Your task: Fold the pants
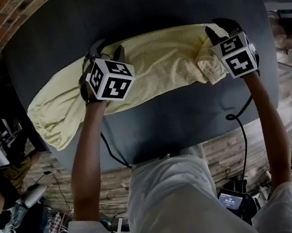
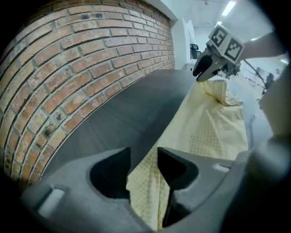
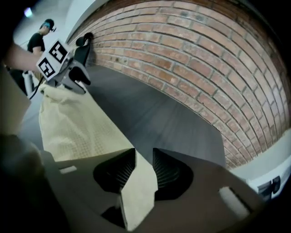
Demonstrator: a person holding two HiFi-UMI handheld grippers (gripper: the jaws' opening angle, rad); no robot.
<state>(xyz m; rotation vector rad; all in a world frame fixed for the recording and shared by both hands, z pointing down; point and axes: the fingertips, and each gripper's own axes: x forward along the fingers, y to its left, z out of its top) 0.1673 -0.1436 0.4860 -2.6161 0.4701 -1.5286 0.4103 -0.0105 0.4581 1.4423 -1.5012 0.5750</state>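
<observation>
Black cable (image 1: 240, 127) trails over the near edge of the dark grey surface (image 1: 188, 112). Brick wall (image 2: 68, 68) runs behind the far edge. Yellow pants (image 1: 165, 62) lie on the far half, long axis left-right, left end near the left edge. Left claw (image 2: 143, 164) and right claw (image 3: 144, 166) are both apart, with fabric loose between the jaws.

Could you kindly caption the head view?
Left hand-held gripper and right hand-held gripper over yellow pants on dark table.

Right gripper (image 3: 144, 157): fingers (image 3: 166, 169) parted, a fold of yellow pants (image 3: 77, 127) lying between them; dark tabletop (image 3: 159, 113), brick wall (image 3: 204, 59) beyond.
</observation>
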